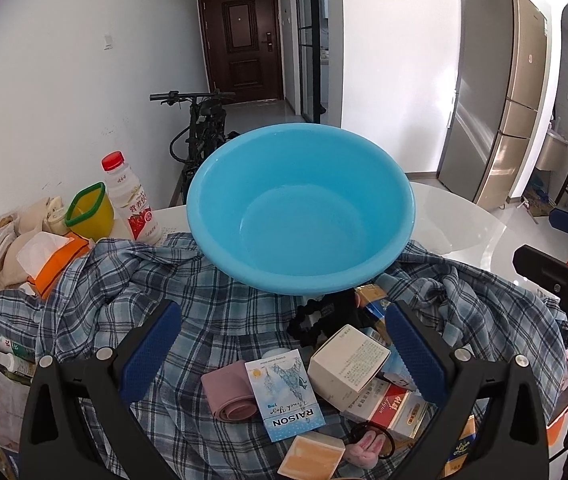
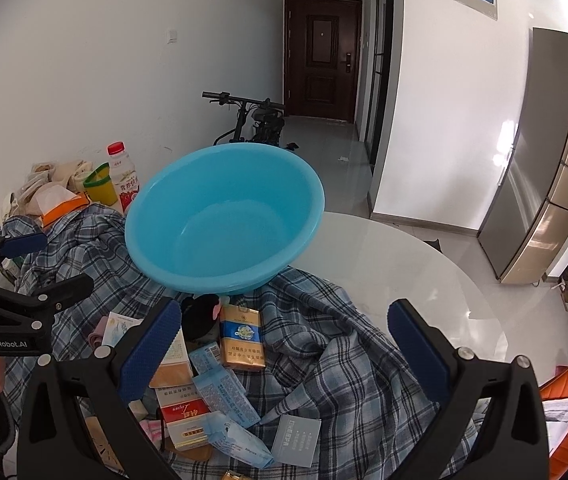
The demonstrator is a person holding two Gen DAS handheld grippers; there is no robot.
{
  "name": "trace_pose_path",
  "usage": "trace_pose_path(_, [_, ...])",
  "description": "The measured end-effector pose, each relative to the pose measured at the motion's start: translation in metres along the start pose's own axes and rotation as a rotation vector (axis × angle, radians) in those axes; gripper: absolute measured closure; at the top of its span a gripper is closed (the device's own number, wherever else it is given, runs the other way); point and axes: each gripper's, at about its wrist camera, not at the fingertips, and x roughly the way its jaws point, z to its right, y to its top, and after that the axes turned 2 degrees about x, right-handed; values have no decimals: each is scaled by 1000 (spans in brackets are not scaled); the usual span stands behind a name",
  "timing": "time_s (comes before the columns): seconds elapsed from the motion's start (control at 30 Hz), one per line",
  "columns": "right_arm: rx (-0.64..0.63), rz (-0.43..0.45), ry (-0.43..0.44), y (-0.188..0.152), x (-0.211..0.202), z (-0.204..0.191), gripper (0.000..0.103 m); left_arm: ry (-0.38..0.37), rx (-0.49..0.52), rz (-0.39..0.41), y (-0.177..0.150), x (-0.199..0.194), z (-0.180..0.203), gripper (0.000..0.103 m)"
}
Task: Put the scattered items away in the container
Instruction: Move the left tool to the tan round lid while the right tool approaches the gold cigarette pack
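Both the left hand-held gripper point(image 1: 284, 344) and the right hand-held gripper point(image 2: 284, 344) hang spread apart and empty; the basin point(image 1: 299, 208) is empty, so the next move is to grasp a first box point(image 1: 347, 364).

A round white glossy tabletop point(image 2: 403, 264) carries everything, its bare surface showing from about twelve to three o'clock in the right wrist view. A crumpled blue plaid shirt point(image 2: 323, 352) is spread over the near and left part of it, from roughly four round to ten o'clock. At ten to eleven o'clock, along the wall side, stand a red-capped drink bottle point(image 1: 132, 196), a yellow cup with a green rim point(image 1: 90, 212), an orange tissue pack point(image 1: 54, 258) and some beige cloth bags point(image 1: 24, 220); whether each touches the tabletop itself or sits on the shirt's edge cannot be told. A blue basin point(image 1: 303, 208) rests tilted on the shirt's far folds, towards twelve o'clock.
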Motion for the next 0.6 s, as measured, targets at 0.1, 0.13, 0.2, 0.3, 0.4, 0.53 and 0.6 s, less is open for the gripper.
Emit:
trace_pose_path(0.1, [-1, -4, 7, -2, -1, 0, 0, 5, 16, -3, -2, -1, 2, 0])
trace_pose_path(0.13, [-1, -4, 11, -3, -3, 0, 0, 4, 21, -6, -4, -1, 3, 0])
trace_pose_path(0.2, [-5, 0, 19, -7, -6, -1, 0, 0, 28, -6, -8, -2, 4, 0])
trace_pose_path(0.3, [-16, 10, 23, -13, -12, -2, 0, 20, 39, 9, -16, -5, 4, 0])
trace_pose_path(0.4, [-17, 8, 27, -21, -17, -2, 0, 39, 39, 30, -25, -11, 4, 0])
trace_pose_path(0.53, [2, 17, 33, -36, -27, -1, 0, 39, 27, 57, -39, -21, 2, 0])
trace_pose_path(0.6, [10, 17, 30, -46, -31, -1, 0, 28, 37, 54, -45, -25, 4, 0])
